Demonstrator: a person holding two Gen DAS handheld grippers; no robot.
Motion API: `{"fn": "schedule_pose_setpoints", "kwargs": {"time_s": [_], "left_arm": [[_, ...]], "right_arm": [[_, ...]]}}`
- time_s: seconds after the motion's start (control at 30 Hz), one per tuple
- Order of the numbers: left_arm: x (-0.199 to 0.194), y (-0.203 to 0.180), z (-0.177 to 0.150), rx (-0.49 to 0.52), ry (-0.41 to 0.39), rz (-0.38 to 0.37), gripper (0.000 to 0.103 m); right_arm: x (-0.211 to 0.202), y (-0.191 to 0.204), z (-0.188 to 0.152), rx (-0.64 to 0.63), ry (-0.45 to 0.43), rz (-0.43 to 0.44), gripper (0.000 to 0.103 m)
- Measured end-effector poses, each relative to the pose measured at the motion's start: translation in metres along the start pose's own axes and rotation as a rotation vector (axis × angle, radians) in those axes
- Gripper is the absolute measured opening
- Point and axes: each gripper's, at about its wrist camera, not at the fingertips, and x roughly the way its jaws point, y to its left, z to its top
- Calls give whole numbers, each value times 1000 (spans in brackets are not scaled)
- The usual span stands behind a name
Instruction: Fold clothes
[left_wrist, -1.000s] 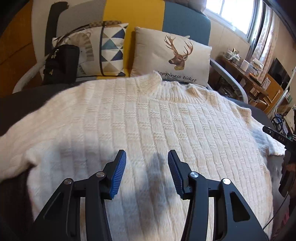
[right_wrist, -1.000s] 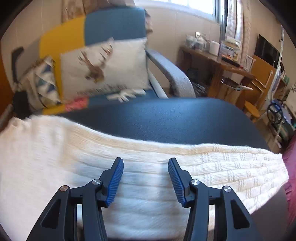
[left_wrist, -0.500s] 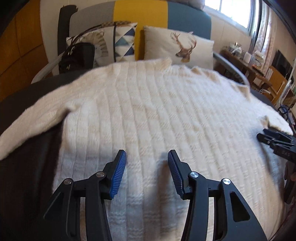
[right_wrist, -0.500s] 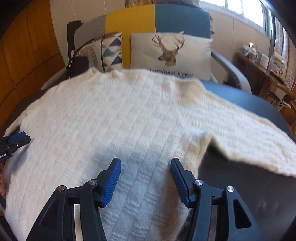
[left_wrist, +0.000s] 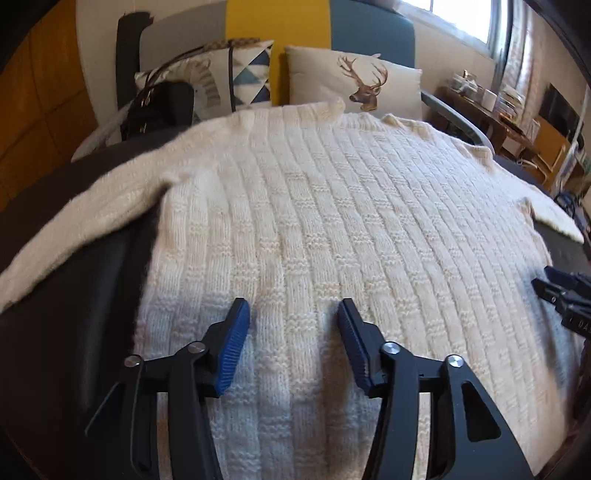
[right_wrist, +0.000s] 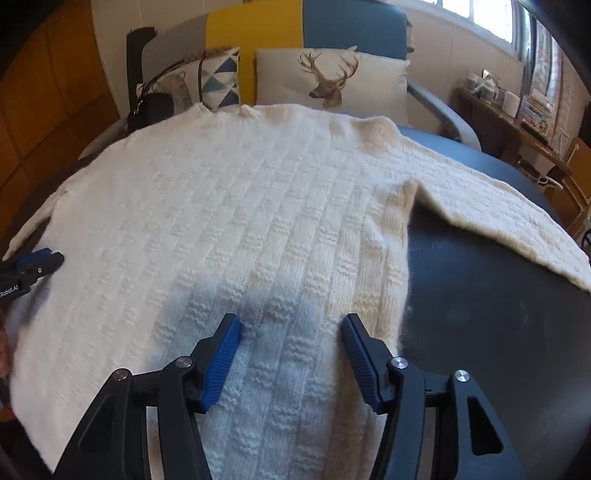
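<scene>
A cream knitted sweater (left_wrist: 332, 221) (right_wrist: 229, 214) lies flat on a dark table (left_wrist: 74, 302) (right_wrist: 491, 314), collar at the far side, both sleeves spread outward. My left gripper (left_wrist: 293, 314) hovers open over the lower left part of the sweater body, nothing between its blue pads. Over the lower right part near the side seam, my right gripper (right_wrist: 291, 328) is open too. The right gripper's tip (left_wrist: 561, 291) shows at the right edge of the left wrist view, and the left gripper's tip (right_wrist: 33, 264) shows at the left edge of the right wrist view.
Behind the table stands a sofa (left_wrist: 369, 33) with a deer cushion (left_wrist: 358, 83) (right_wrist: 328, 79), a triangle-patterned cushion (left_wrist: 247, 74) and a black handbag (left_wrist: 162, 107). A cluttered wooden desk (right_wrist: 517, 122) stands at the far right under a window.
Both grippers have drawn back toward the sweater's lower body. The right wrist view swung from the right sleeve to the body. The jaws stay open throughout.
</scene>
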Motion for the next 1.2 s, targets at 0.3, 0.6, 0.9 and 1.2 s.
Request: {"fn": "schedule_pose_setpoints", "kwargs": {"time_s": [0.3, 0.6, 0.9, 1.2], "left_arm": [[-34, 14, -29, -73, 1, -62, 59], [-58, 26, -45, -57, -44, -140, 59], [-86, 78, -56, -177, -3, -243, 59], [-113, 137, -84, -285, 69, -270, 59]], "right_arm": [[-50, 7, -24, 66, -35, 123, 60], [-57, 5, -55, 53, -6, 28, 59], [-54, 50, -75, -87, 33, 57, 60], [-37, 136, -66, -320, 16, 276, 60]]}}
